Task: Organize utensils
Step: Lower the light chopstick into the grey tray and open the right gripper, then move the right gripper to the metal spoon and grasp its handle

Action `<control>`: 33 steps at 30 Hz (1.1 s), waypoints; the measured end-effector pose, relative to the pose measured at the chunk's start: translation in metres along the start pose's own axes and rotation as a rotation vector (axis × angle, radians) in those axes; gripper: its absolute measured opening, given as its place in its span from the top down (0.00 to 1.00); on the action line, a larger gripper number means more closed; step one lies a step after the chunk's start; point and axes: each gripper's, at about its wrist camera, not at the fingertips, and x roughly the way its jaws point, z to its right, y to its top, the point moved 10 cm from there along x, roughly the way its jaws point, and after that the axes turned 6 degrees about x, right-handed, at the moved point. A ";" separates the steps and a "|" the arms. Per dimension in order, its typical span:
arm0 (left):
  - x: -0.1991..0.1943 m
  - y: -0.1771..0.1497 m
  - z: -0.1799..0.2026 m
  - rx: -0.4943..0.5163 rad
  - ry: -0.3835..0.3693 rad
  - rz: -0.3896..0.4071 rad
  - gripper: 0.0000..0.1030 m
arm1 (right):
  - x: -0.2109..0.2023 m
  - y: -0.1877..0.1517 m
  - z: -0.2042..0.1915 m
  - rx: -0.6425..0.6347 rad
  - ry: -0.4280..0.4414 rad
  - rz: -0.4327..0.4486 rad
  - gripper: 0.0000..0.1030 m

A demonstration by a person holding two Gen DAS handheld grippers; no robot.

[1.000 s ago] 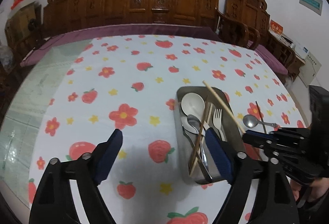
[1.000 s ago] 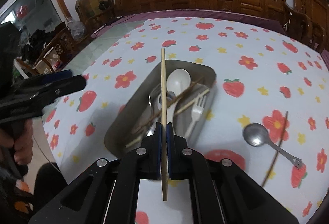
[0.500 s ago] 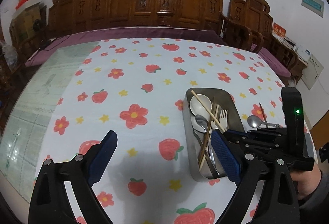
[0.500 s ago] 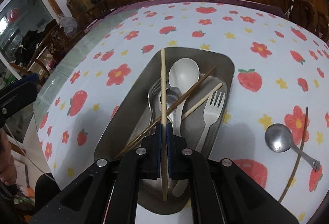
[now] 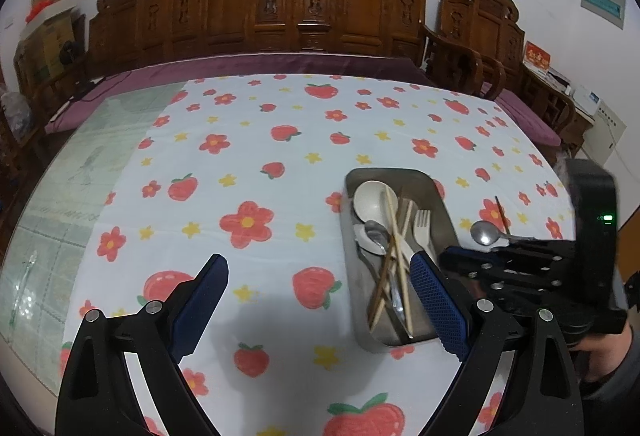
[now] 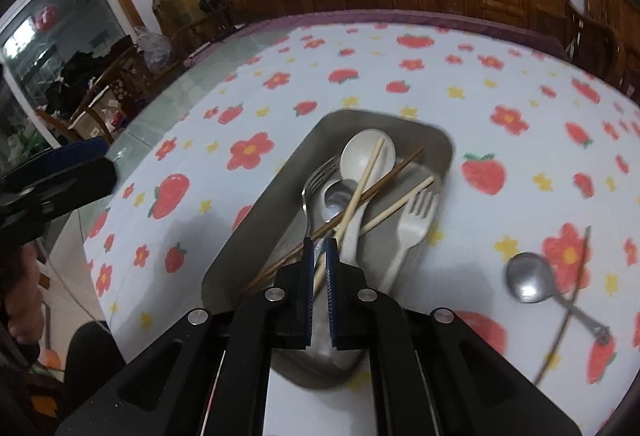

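A steel tray (image 6: pixel 276 204) (image 5: pixel 440 196) on the strawberry cloth holds a white spoon (image 6: pixel 368 152), a white fork (image 6: pixel 416 220), a metal spoon, a metal fork and several chopsticks. A light chopstick (image 6: pixel 368 172) (image 5: pixel 396 244) lies slanted across them, free of any grip. My right gripper (image 6: pixel 319 245) (image 5: pixel 448 256) hovers over the tray's near end, shut to a thin slit with nothing pinched. My left gripper (image 5: pixel 318 262) stands open above bare cloth, left of the tray. Right of the tray, a metal spoon (image 6: pixel 528 280) (image 5: pixel 484 232) and a dark chopstick (image 6: pixel 576 284) lie on the cloth.
Carved wooden chairs (image 5: pixel 280 16) line the table's far edge. Bare glass tabletop (image 5: pixel 60 196) shows left of the cloth. A person's hand (image 5: pixel 600 356) holds the right gripper's handle at the lower right.
The light chopstick has left my right gripper's pads and dropped slantwise into the tray. The left gripper has stayed open in place.
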 end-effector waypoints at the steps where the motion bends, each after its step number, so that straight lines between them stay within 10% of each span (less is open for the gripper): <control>1: 0.000 0.000 0.004 0.002 -0.005 0.000 0.14 | -0.008 -0.001 0.005 -0.008 -0.006 0.010 0.92; 15: 0.018 0.002 0.081 0.065 -0.094 -0.017 0.14 | -0.072 -0.029 0.134 -0.033 -0.186 0.003 0.78; 33: 0.048 -0.006 0.142 0.133 -0.136 -0.065 0.14 | 0.003 -0.036 0.176 -0.138 -0.207 -0.167 0.78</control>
